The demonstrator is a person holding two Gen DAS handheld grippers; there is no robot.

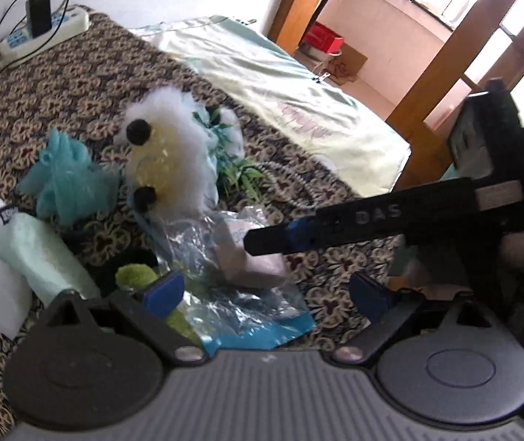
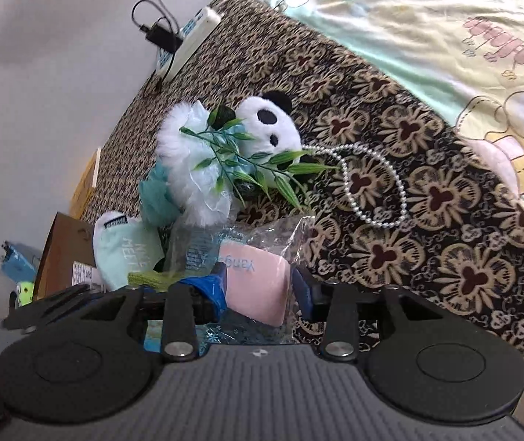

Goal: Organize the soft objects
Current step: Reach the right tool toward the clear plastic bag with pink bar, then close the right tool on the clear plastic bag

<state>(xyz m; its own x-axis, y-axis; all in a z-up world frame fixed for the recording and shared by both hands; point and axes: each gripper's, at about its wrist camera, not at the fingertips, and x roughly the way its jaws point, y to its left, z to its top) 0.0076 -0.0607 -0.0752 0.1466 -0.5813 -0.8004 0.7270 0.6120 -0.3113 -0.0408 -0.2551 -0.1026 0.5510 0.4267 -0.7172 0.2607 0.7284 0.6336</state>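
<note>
A pink block [image 2: 258, 275] in a clear plastic bag [image 2: 195, 242] lies on the patterned bedspread [image 2: 427, 220]. My right gripper [image 2: 260, 286] is open, its blue pads standing either side of the block. In the left wrist view the right gripper [image 1: 265, 246] reaches in from the right over the same block [image 1: 258, 268]. My left gripper [image 1: 266, 294] hangs wide open above the bag [image 1: 247, 312], holding nothing. Behind lie a panda plush [image 2: 269, 125] in white fluff [image 1: 173, 139], a teal mesh pouf [image 1: 63, 180], a mint sock [image 1: 41, 257] and a green fuzzy piece [image 1: 135, 275].
A pearl necklace [image 2: 390, 183] and plastic bamboo leaves [image 2: 247, 169] lie beside the panda. A power strip [image 1: 41, 33] with a charger sits at the bed's far corner. A pale green blanket [image 1: 280, 84] covers the bed beyond. A cardboard box [image 2: 63, 250] stands off the bed's edge.
</note>
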